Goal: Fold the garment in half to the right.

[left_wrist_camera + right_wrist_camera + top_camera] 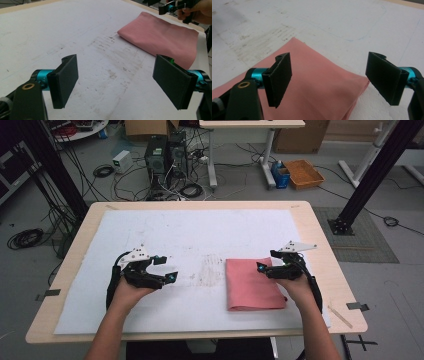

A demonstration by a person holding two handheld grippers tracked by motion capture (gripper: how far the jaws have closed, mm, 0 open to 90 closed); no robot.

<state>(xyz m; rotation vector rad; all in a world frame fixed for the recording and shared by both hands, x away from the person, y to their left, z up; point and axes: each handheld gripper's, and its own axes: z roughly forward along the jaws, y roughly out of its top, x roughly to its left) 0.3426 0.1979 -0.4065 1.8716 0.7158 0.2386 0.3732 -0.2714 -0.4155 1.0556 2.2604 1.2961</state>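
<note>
A folded pink cloth (251, 284) lies flat on the white sheet (190, 240), right of the table's middle. My right gripper (266, 261) hovers at its upper right corner, open, with the cloth (322, 87) below its spread jaws and nothing held. My left gripper (166, 268) is open too, over bare sheet well to the left of the cloth. In the left gripper view the cloth (160, 37) lies ahead to the right, past a smudged patch (117, 62), with the right gripper (166, 8) at its far side.
The white sheet covers most of the wooden table (320, 245). A smudged grey patch (212, 269) marks the sheet just left of the cloth. A faint blue pen outline (367, 35) is drawn on the sheet beyond the cloth. Cables, computers and an orange bin (303, 173) sit on the floor behind.
</note>
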